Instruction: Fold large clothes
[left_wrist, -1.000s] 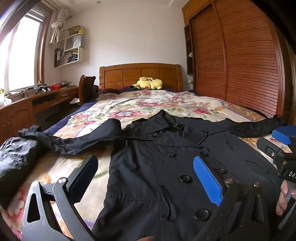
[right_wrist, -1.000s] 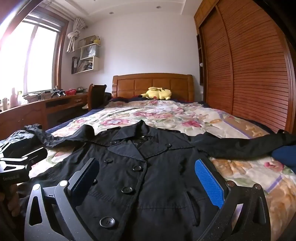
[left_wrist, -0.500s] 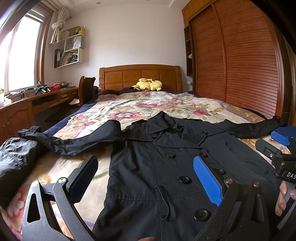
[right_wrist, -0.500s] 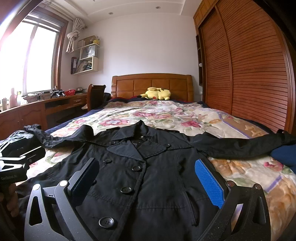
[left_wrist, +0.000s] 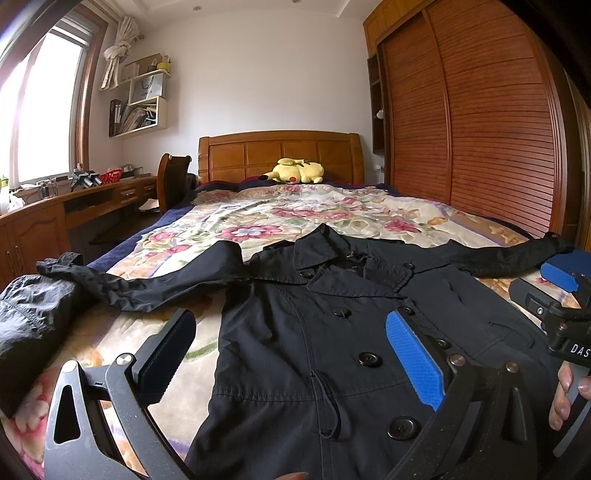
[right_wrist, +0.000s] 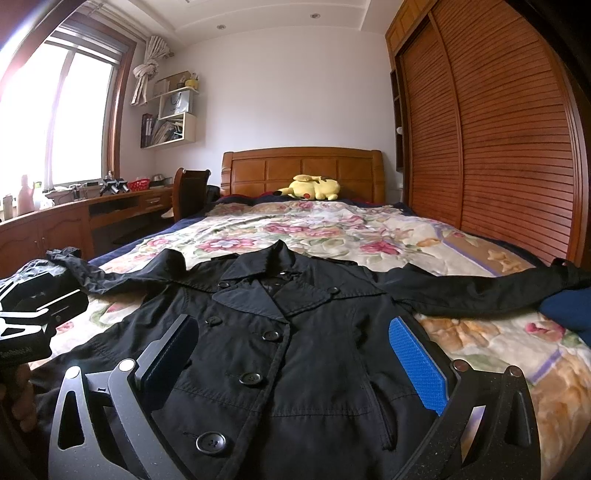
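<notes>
One black coat (left_wrist: 332, 332) lies flat on the bed (left_wrist: 332, 210), front side up, with its collar toward the headboard (left_wrist: 277, 155). Its two sleeves are spread out, one to each side: the left sleeve (left_wrist: 147, 284) runs out to the left edge of the bed, and the right sleeve (right_wrist: 480, 284) runs out to the right edge. The coat has two rows of round black buttons down its front; in the right wrist view six buttons can be counted, but more may be hidden. The left gripper (left_wrist: 291, 354) is above the lower left part of the coat. Its two fingers are spread wide apart and nothing is between them. One finger has a blue pad (left_wrist: 413, 358) and the other looks dark. The right gripper (right_wrist: 295, 358) is above the lower middle of the coat. Its two fingers are also spread wide and hold nothing. A hand (left_wrist: 569, 395) holds the right gripper's handle at the right edge of the left wrist view. One more dark piece of clothing (left_wrist: 33, 325) lies bunched at the left edge of the bed, touching the end of the left sleeve. One dark blue thing (right_wrist: 569, 310) sits at the right edge, just beside the right sleeve. The bed has a flower blanket. One yellow plush toy (left_wrist: 297, 171) lies by the headboard. A wooden desk (right_wrist: 74, 218) with one chair (right_wrist: 190, 192) stands on the left, under the window (right_wrist: 55, 110). Wall shelves (right_wrist: 173, 110) hang above. A big wooden wardrobe (right_wrist: 498, 147) fills the right side.
</notes>
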